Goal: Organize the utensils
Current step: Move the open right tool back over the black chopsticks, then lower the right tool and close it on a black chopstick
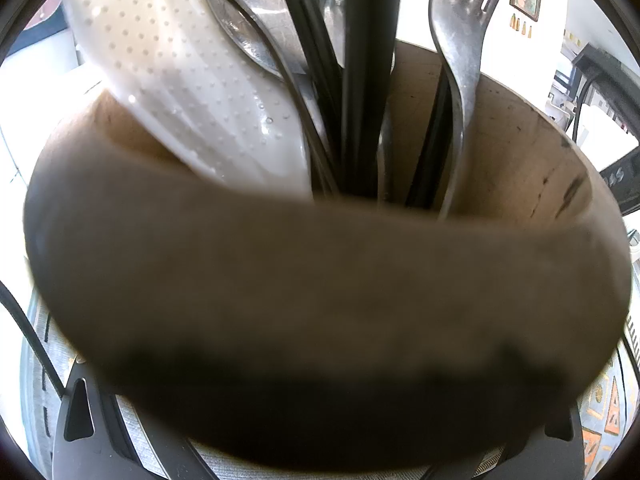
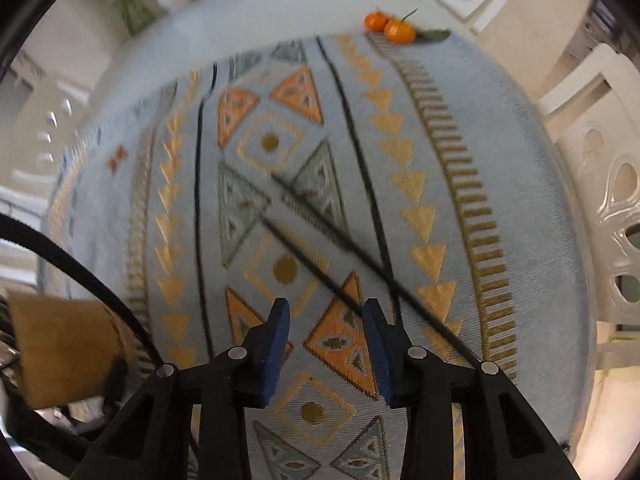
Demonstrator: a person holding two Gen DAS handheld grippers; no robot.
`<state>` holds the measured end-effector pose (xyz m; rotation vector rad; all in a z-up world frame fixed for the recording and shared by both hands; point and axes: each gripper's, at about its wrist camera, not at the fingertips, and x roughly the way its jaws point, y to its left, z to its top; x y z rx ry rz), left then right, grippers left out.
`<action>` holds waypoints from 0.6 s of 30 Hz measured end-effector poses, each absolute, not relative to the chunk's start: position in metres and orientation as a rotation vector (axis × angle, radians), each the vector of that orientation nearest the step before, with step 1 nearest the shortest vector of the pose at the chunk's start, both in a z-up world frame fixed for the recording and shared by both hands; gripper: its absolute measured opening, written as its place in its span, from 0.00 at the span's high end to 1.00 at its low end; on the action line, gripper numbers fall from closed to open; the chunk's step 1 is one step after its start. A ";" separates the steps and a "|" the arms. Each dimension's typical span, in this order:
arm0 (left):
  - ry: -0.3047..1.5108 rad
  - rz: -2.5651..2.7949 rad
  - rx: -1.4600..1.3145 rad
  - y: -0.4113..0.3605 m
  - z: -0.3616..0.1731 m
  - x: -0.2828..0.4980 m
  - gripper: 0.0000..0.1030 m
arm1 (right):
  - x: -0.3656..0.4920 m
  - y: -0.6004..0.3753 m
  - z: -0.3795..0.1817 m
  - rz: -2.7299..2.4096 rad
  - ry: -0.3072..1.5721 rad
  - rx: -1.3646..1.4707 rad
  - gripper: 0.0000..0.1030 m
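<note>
- left wrist view: a wooden holder [image 1: 320, 300] fills the frame, very close and blurred at its near wall. it stands packed with utensils: a white dotted spatula [image 1: 188, 92] leaning left, a spoon [image 1: 248, 36] beside it, black chopsticks [image 1: 368, 80] upright in the middle, a fork [image 1: 460, 60] on the right.
- only the base of the left claw [image 1: 320, 456] shows along the bottom edge, with the holder between its arms; whether its pads press the wall i cannot tell.
- right wrist view: the right claw [image 2: 326, 346] points steeply down at the patterned cloth on the table [image 2: 532, 184]. its blue pads [image 2: 278, 344] stand apart with nothing between them, so it is released.
- two black chopsticks [image 2: 316, 220] lie loose on the cloth, running diagonally; the nearer one's end passes just by the right pad.
- the holder [image 2: 60, 348] sits at the left edge; two oranges [image 2: 390, 26] are far off.
- handling, as a guess: the sticks look thin, stiff, light and smooth, apt to roll or pivot. pinching one near its middle, across its width, seems safest, since the cloth gives little room beneath.
</note>
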<state>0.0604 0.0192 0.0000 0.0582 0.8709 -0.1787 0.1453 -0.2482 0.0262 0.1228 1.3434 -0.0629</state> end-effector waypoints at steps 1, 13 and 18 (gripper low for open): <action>0.871 -0.179 0.058 0.019 0.000 0.061 0.02 | 0.146 -0.248 0.024 -0.070 1.341 0.101 0.69; 0.871 -0.178 0.058 0.019 0.000 0.061 0.02 | 0.150 -0.262 0.009 -0.095 1.425 0.142 0.76; 0.871 -0.179 0.058 0.019 0.000 0.060 0.02 | 0.153 -0.282 0.007 -0.096 1.496 0.360 0.77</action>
